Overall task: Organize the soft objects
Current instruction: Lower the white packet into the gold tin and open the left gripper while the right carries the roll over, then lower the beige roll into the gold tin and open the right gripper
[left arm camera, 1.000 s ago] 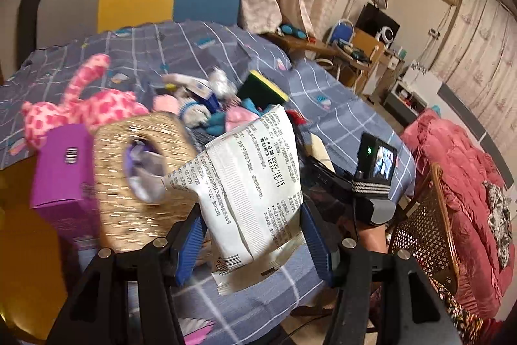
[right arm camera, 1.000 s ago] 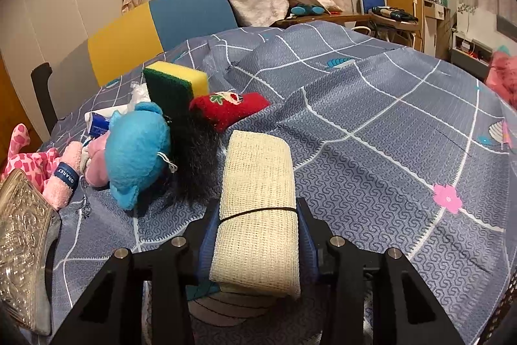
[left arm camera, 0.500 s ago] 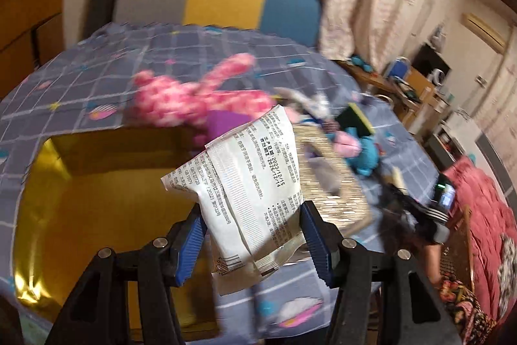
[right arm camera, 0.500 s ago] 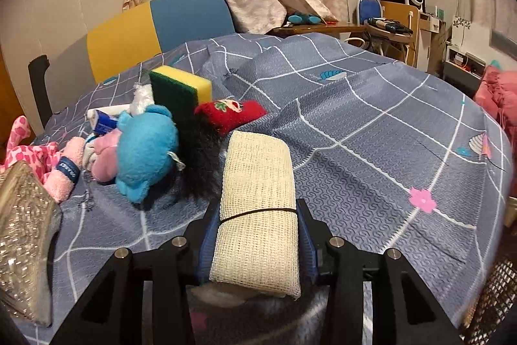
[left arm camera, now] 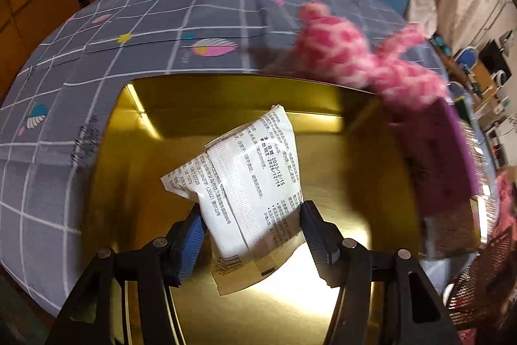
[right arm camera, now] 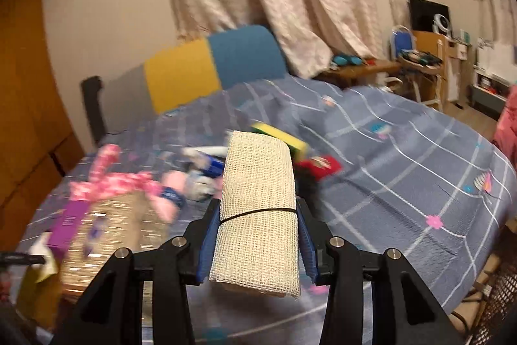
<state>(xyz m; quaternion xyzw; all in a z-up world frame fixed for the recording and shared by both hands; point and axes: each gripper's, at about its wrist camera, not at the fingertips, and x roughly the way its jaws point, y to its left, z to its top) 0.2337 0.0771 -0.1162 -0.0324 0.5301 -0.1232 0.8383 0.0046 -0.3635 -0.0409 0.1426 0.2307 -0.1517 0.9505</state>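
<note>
My left gripper (left arm camera: pixel 252 215) is shut on a white printed packet (left arm camera: pixel 245 186) and holds it over the open gold tin (left arm camera: pixel 355 183). My right gripper (right arm camera: pixel 258 222) is shut on a rolled beige mesh cloth (right arm camera: pixel 258 199) bound with a black band, raised above the bed. A pink spotted plush (left arm camera: pixel 362 57) lies at the tin's far right rim; it also shows in the right wrist view (right arm camera: pixel 113 180). A yellow-green sponge (right arm camera: pixel 281 138) and a red soft item (right arm camera: pixel 320 167) lie behind the roll.
A purple box (left arm camera: pixel 436 147) leans at the tin's right side beside a gold patterned lid (right arm camera: pixel 110 235). The grey checked bedspread (left arm camera: pixel 129 31) covers the bed. A yellow and blue chair back (right arm camera: pixel 213 70) stands behind. A desk (right arm camera: pixel 420 60) is at the right.
My left gripper swung left with the packet, from beside the gold lid to over the tin's inside. My right gripper lifted the cloth roll off the bed.
</note>
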